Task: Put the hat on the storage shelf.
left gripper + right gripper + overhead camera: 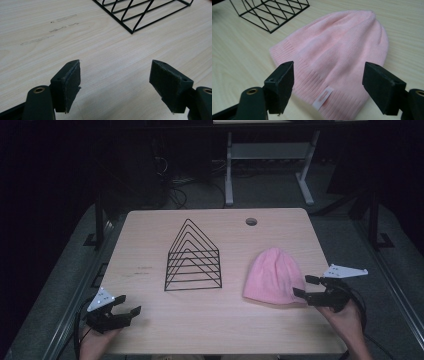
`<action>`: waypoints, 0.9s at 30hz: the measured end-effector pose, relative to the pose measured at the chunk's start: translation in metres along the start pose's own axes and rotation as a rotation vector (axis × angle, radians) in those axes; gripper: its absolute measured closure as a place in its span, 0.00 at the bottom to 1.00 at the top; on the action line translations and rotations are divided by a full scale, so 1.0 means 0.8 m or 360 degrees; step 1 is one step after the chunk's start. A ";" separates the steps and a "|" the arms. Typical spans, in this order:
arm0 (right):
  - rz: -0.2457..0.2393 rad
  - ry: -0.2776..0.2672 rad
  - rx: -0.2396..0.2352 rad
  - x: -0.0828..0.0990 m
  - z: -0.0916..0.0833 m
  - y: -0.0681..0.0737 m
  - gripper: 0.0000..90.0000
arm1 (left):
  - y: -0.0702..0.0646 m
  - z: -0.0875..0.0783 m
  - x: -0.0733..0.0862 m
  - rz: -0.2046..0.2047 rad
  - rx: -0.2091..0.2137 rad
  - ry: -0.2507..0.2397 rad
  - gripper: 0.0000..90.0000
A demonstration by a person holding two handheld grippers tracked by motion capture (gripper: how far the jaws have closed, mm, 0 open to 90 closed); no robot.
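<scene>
A pink knit hat (273,276) is lying flat on the light wooden surface (210,320), to the right of the black wire rack (192,257) and well apart from it, with its rounded crown pointing away from the person and its ribbed brim facing the near edge. A small white label (323,98) is showing on the brim in the right gripper view.

The right hand-held gripper (306,286) is hovering just beside the hat's near right edge, on the side away from the rack, with its jaws standing wide apart and gripping nothing. In the right gripper view (328,90) the two black pads are framing the brim, one on each side, but they are not pressing on the fabric; whether the tips are grazing it cannot be told.

The left hand-held gripper (127,304) is resting low near the front left corner of the surface, well to the left of the rack and nearer the person than its base. Its jaws are also spread wide with only bare wood between them, as the left gripper view (115,85) is showing, and a corner of the rack (143,15) is sitting ahead of it, farther off.

A round cable hole (251,222) is sitting in the surface behind the rack, toward the far edge
</scene>
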State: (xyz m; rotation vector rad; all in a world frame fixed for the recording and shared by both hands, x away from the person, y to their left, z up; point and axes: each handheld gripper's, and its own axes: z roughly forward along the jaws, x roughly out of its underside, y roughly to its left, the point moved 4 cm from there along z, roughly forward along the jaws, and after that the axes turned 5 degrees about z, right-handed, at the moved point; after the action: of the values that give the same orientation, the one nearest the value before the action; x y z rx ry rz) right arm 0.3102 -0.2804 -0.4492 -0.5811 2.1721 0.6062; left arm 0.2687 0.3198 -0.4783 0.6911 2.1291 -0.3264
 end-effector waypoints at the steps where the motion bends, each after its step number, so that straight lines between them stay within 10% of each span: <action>1: -0.0008 0.0003 -0.0002 -0.007 0.005 -0.003 0.28 | 0.000 0.000 0.000 0.0002 -0.0001 0.0003 0.27; 27: 0.0009 0.0221 -0.0019 -0.106 0.088 -0.070 0.26 | -0.001 0.002 0.000 0.0009 0.0011 0.0004 0.27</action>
State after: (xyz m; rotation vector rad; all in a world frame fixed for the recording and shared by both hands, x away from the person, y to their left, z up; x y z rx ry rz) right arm 0.4320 -0.2651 -0.4355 -0.6406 2.3015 0.5978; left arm 0.2692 0.3180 -0.4792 0.7019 2.1286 -0.3301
